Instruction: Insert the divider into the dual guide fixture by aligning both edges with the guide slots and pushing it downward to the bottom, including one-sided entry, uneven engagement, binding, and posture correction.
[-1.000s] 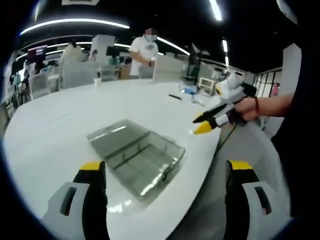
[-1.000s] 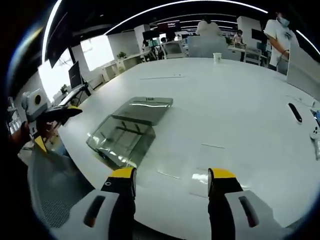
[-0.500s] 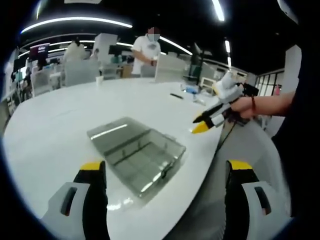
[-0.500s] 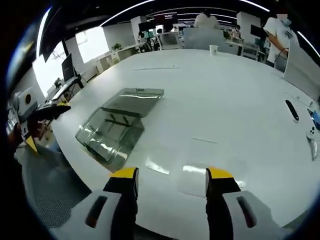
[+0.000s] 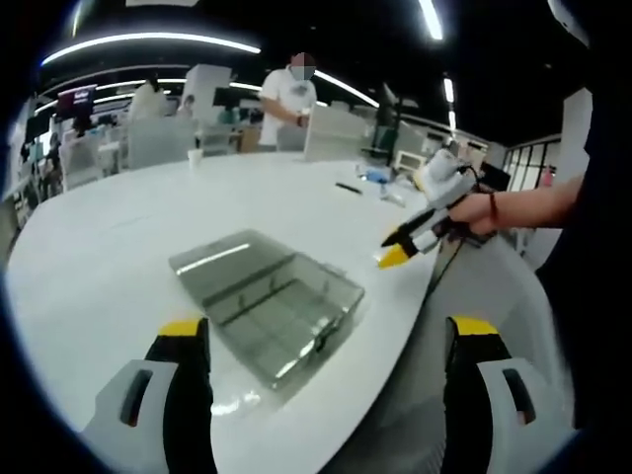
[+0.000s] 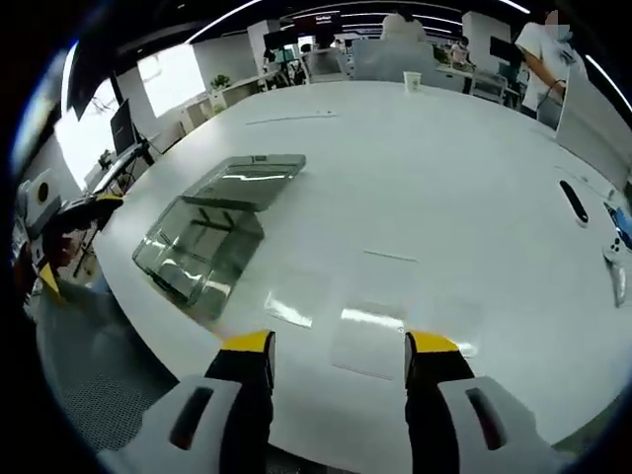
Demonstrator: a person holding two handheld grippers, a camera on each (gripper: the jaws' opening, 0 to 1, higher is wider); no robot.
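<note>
The clear plastic guide fixture [image 5: 265, 308] is a shallow box with inner ribs, lying near the white table's curved edge; in the right gripper view the fixture [image 6: 197, 249] has a flat clear panel [image 6: 247, 176] at its far end. A faint clear sheet, likely the divider [image 6: 380, 336], lies flat on the table just beyond my right gripper [image 6: 336, 346], which is open and empty. My left gripper [image 5: 326, 341] is open and empty, with the fixture just past its left jaw. The right gripper [image 5: 413, 239] hangs beside the table edge, held by a hand.
The white table [image 6: 444, 168] stretches far back. On it stand a paper cup [image 6: 410, 77], a black remote [image 6: 572, 201] and small items at the right edge. People stand at the far side [image 5: 289, 94]. The left gripper [image 6: 59, 212] hovers off the table's left edge.
The right gripper view has moved forward and lower over the table, so the clear sheet now lies closer to its jaws. The left gripper view has hardly shifted.
</note>
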